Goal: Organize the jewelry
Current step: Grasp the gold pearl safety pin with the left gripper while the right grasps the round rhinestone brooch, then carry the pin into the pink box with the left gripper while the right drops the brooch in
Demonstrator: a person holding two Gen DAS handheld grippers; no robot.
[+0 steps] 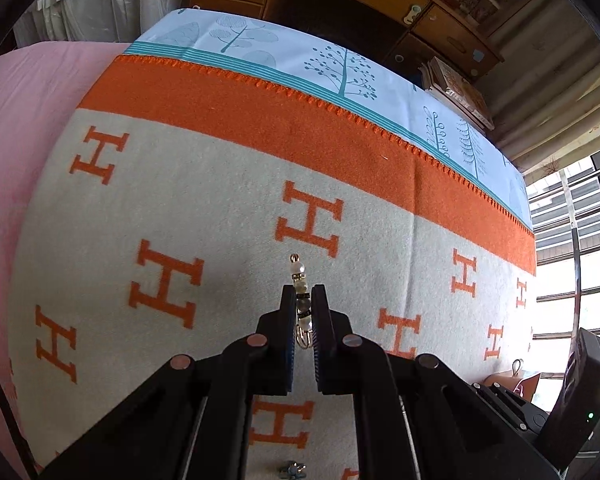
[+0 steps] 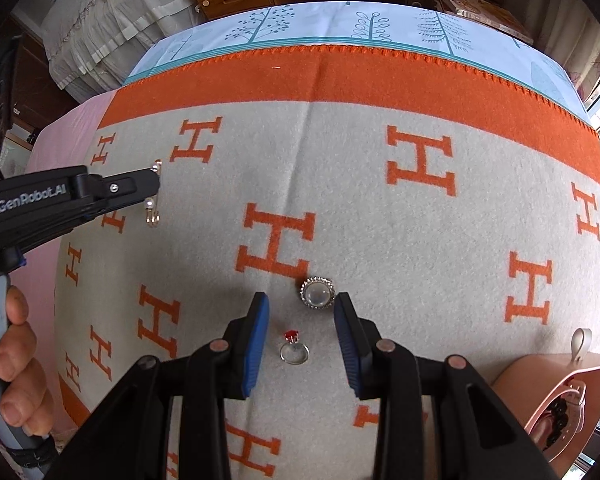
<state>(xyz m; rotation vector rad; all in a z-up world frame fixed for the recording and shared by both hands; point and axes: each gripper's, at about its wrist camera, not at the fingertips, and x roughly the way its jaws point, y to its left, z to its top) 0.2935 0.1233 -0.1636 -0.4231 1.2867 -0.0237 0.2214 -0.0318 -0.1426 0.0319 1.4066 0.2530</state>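
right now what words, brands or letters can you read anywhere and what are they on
"GenRobot.AI" on the side of the left gripper, seen from the right wrist view.
"H" woven again and again in orange across the blanket.
A letter like "A" on the pink box, too cut off to be sure.
Print on the books by the drawers is too blurred to read.

Orange and grey on the bed

Grey blanket [image 2: 340, 208] with orange H letters and orange border; red-stoned ring [image 2: 294, 348]; pale blue sheet [image 2: 332, 28] with teal trees.
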